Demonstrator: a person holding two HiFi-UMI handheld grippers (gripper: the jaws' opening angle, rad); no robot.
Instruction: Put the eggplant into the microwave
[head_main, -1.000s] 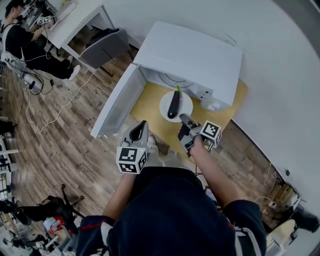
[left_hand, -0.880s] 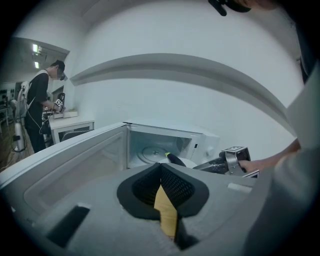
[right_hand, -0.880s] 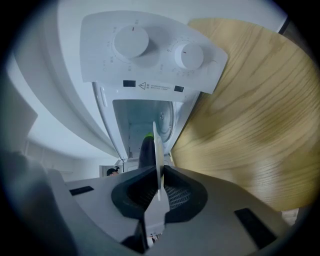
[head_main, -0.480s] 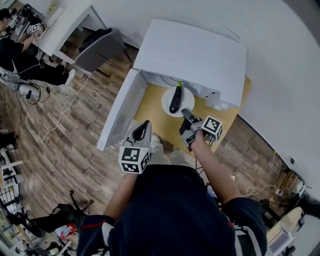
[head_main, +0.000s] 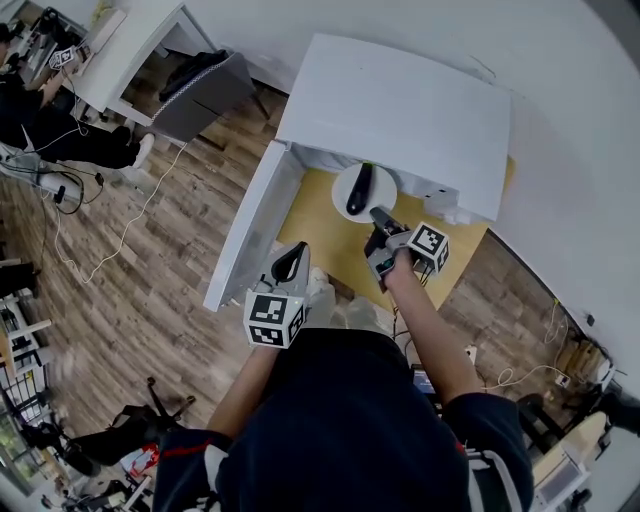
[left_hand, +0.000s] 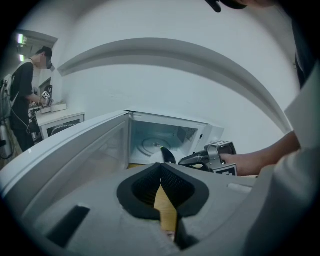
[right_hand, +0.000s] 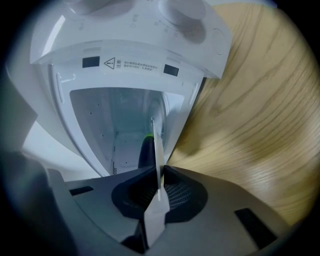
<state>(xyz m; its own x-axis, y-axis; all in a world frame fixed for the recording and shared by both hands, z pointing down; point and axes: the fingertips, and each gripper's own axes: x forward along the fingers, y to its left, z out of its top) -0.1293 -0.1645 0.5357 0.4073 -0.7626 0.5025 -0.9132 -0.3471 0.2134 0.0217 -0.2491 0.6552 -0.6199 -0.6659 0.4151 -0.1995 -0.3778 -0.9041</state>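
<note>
Microwave (head_main: 400, 110), white, on yellow table (head_main: 318, 215); door (head_main: 250, 235) swung open leftward. Grey chair (head_main: 205, 95) and cable (head_main: 128, 218) on wooden floor (head_main: 150, 290) beyond. Plate (head_main: 384, 184) at cavity mouth, carrying eggplant (head_main: 359, 192), dark, green stem inward. Right claw (head_main: 378, 214) clamped on plate rim. Left claw (head_main: 296, 258) closed, empty, beside door.

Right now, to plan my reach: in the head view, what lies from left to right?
Person at desk → microwave door → plate with eggplant → right gripper.

Eggplant (right_hand: 145, 152) partly behind right gripper (right_hand: 161, 170)
</note>
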